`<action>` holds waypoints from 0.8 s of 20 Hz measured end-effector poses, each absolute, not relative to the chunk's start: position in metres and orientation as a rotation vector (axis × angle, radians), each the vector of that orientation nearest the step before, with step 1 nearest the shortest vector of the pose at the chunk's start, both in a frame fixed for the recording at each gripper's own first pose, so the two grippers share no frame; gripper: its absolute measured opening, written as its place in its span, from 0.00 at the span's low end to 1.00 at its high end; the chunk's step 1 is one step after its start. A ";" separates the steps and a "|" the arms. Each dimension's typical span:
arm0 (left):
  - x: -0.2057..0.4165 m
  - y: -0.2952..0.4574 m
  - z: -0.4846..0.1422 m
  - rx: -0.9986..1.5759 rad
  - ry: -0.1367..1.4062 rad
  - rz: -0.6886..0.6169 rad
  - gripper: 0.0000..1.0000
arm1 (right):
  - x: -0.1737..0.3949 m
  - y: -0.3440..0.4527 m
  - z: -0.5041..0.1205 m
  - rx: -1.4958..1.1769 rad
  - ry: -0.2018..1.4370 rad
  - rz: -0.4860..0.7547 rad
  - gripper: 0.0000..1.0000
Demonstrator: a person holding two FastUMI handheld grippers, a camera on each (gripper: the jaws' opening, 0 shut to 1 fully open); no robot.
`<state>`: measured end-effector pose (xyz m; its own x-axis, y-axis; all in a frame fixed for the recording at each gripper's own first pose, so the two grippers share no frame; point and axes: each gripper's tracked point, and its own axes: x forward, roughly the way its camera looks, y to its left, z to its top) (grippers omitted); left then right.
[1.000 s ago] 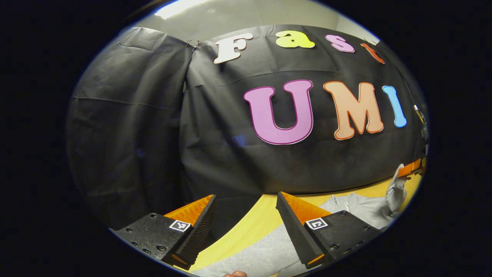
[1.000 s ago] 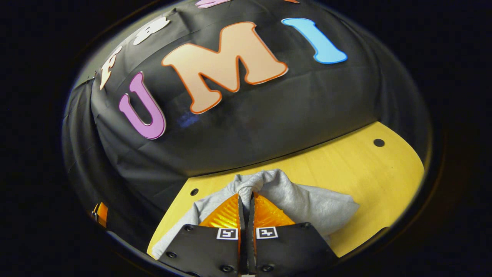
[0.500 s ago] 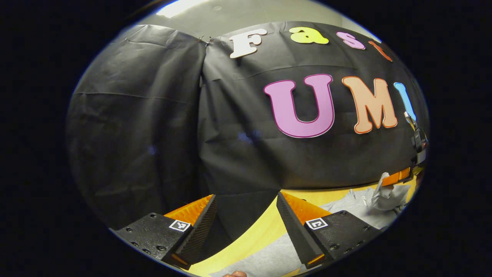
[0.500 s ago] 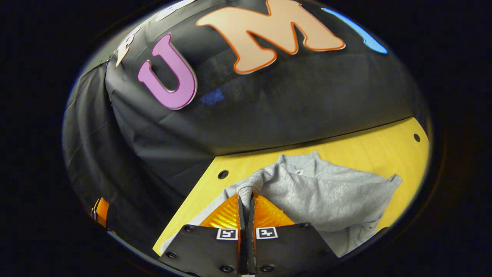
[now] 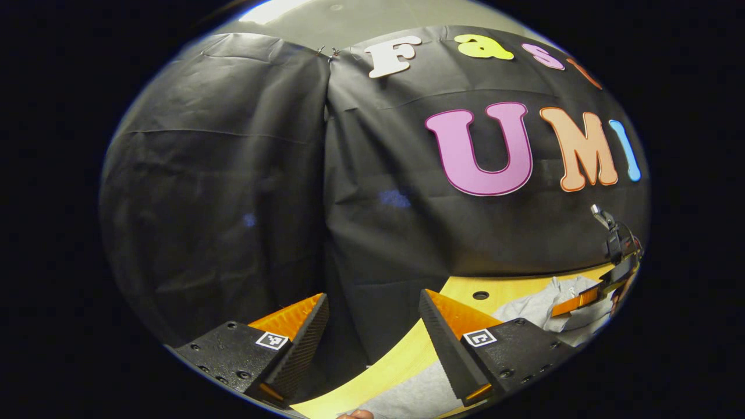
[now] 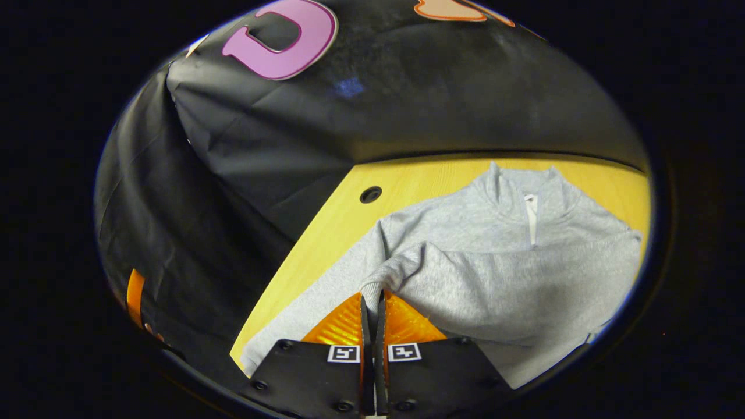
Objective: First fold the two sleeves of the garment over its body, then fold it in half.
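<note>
Right gripper [image 6: 372, 302]: I am keeping its fingers clamped together on the cuff of the sleeve [image 6: 495, 291], which is lying across the body.
Left gripper [image 5: 372, 326]: I am holding its fingers apart, gripping nothing, above the counter's [image 5: 407, 349] left edge.
Grey sweatshirt [image 6: 465, 233]: lying flat on the counter, collar toward the far edge.

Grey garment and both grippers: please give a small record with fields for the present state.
garment: grey pullover lying on the yellow table, collar toward the booth wall
sleeve: one sleeve drawn across the body
right gripper: shut on the sleeve's cuff
left gripper: open, holding nothing, at the table's edge
table hole: beside the garment's shoulder
</note>
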<state>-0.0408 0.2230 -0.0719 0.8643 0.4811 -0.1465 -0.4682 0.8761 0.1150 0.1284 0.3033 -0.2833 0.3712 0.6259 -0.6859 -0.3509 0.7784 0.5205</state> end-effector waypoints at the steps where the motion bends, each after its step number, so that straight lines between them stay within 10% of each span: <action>1: -0.043 0.226 -0.075 0.073 0.178 0.505 0.96 | 0.134 0.302 -0.276 0.327 1.023 0.627 0.03; 4: -0.048 0.233 -0.084 0.053 0.200 0.523 0.96 | 0.151 0.288 -0.245 0.438 1.032 0.626 0.11; 8: -0.057 0.241 -0.102 0.026 0.239 0.548 0.97 | 0.165 0.271 -0.227 0.404 0.909 0.617 1.00; 16: -0.077 0.234 -0.171 -0.069 0.390 0.501 0.97 | 0.163 0.212 -0.186 0.263 0.728 0.619 0.93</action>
